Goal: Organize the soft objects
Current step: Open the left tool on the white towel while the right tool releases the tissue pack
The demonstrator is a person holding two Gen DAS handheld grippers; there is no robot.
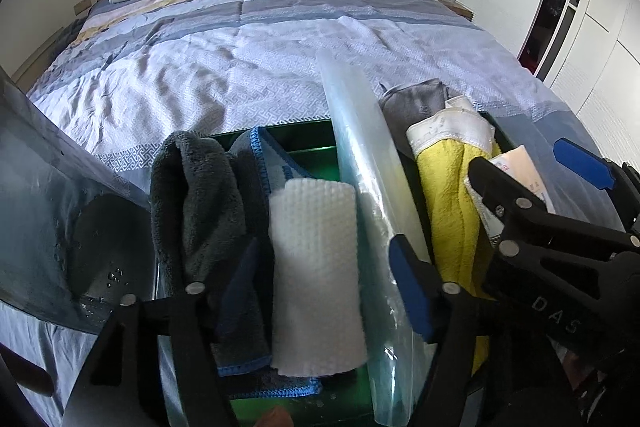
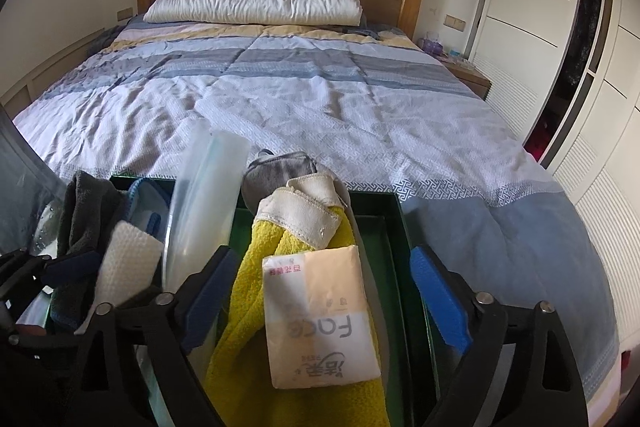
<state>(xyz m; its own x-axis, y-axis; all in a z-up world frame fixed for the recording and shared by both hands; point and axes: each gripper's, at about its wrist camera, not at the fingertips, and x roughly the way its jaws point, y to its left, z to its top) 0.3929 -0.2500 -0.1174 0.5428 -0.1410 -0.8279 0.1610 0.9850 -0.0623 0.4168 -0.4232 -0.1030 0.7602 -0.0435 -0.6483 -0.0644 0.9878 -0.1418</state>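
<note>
A green box (image 2: 376, 195) stands on the bed, split by a clear plastic sheet (image 1: 360, 147). The left half holds a dark grey fluffy cloth (image 1: 192, 195), a blue-edged cloth (image 1: 268, 155) and a rolled white waffle cloth (image 1: 316, 267). My left gripper (image 1: 324, 287) is open, its blue pads apart on either side of the white roll and the sheet. The right half holds a yellow towel (image 2: 256, 307), a grey cloth (image 2: 280, 171) and a cream band (image 2: 304, 215). A tissue pack (image 2: 320, 315) lies on the towel, between the wide-open pads of my right gripper (image 2: 324, 295).
The box sits at the foot of a bed with a blue striped quilt (image 2: 280, 95), a white pillow (image 2: 256, 3) and a wooden headboard. White wardrobe doors (image 2: 532, 39) line the right. A tinted plastic panel (image 1: 48, 207) with water drops leans at the left.
</note>
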